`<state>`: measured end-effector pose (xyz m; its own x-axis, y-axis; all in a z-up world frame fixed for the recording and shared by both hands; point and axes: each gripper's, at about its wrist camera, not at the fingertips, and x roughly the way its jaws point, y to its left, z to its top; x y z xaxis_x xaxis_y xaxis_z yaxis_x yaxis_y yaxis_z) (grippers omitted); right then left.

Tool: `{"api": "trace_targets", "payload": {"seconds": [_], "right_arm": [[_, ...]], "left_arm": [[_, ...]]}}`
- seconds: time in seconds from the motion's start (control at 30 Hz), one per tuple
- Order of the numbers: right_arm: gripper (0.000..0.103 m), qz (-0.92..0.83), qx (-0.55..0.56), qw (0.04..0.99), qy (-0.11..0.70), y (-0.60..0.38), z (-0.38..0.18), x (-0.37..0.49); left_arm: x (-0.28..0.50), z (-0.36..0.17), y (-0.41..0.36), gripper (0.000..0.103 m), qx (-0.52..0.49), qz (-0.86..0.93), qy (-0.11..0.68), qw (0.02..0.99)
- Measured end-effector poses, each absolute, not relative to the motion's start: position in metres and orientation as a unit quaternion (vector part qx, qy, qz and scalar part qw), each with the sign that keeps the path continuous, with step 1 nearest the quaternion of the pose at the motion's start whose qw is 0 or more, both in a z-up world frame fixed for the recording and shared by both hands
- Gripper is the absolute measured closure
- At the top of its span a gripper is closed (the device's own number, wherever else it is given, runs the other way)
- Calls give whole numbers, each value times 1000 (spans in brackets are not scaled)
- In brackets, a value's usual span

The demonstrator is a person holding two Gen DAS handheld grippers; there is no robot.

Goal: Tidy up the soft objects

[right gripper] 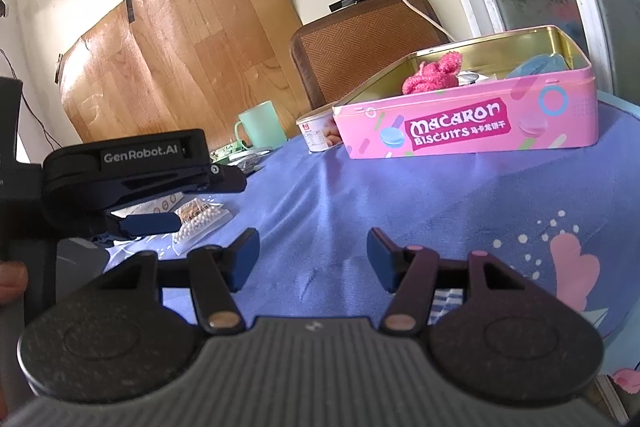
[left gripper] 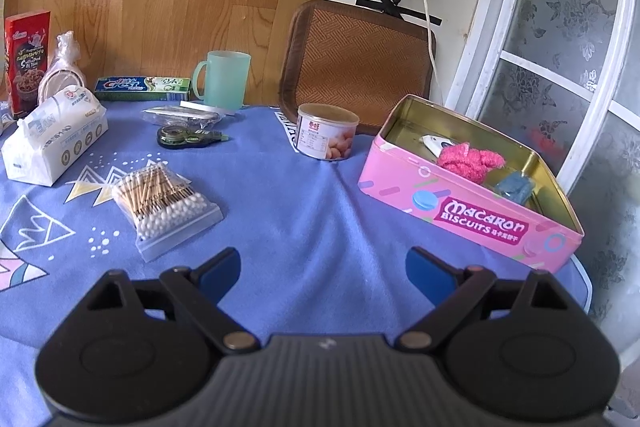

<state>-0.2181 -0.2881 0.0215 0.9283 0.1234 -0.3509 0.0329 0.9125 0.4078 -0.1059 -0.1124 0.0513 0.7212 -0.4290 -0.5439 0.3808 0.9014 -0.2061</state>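
A pink biscuit tin [left gripper: 472,211] [right gripper: 472,127] stands open at the right of the blue tablecloth. Inside lie a fluffy pink cloth [left gripper: 470,159] [right gripper: 434,69], a blue cloth [left gripper: 514,187] [right gripper: 540,65] and a small white item [left gripper: 438,143]. A bag of cotton swabs [left gripper: 164,203] [right gripper: 200,219] and a white tissue pack [left gripper: 52,135] lie at the left. My left gripper [left gripper: 323,273] hovers open over bare cloth, holding nothing; the right wrist view shows it from the side, left gripper [right gripper: 152,223]. My right gripper [right gripper: 313,259] is also open and empty above the cloth.
At the back stand a green mug [left gripper: 224,79] [right gripper: 260,125], a small can [left gripper: 326,131] [right gripper: 320,135], a toothpaste box [left gripper: 142,87], a correction tape [left gripper: 188,138] and a red snack box [left gripper: 26,59]. A woven chair back [left gripper: 356,63] rises behind the table. A finger [right gripper: 12,277] shows at the left edge.
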Motion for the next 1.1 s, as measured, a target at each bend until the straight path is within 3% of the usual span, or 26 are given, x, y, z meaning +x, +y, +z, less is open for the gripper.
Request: {"api": "trace_targets", "payload": {"seconds": [0.43, 0.63, 0.8, 1.03, 1.1], "right_arm": [[41, 22, 199, 960, 194, -278, 19, -216], [41, 21, 175, 967, 185, -276, 21, -216], [41, 31, 156, 969, 189, -275, 21, -197], [41, 125, 105, 958, 235, -241, 28, -129], [36, 151, 89, 950, 257, -226, 32, -99]], "left_arm": [[-93, 31, -102, 10, -46, -207, 339, 917], [-92, 38, -88, 10, -47, -196, 311, 929], [-74, 30, -47, 10, -47, -157, 279, 946], [-35, -3, 35, 11, -99, -86, 308, 942], [-31, -4, 54, 11, -119, -83, 297, 944]]}}
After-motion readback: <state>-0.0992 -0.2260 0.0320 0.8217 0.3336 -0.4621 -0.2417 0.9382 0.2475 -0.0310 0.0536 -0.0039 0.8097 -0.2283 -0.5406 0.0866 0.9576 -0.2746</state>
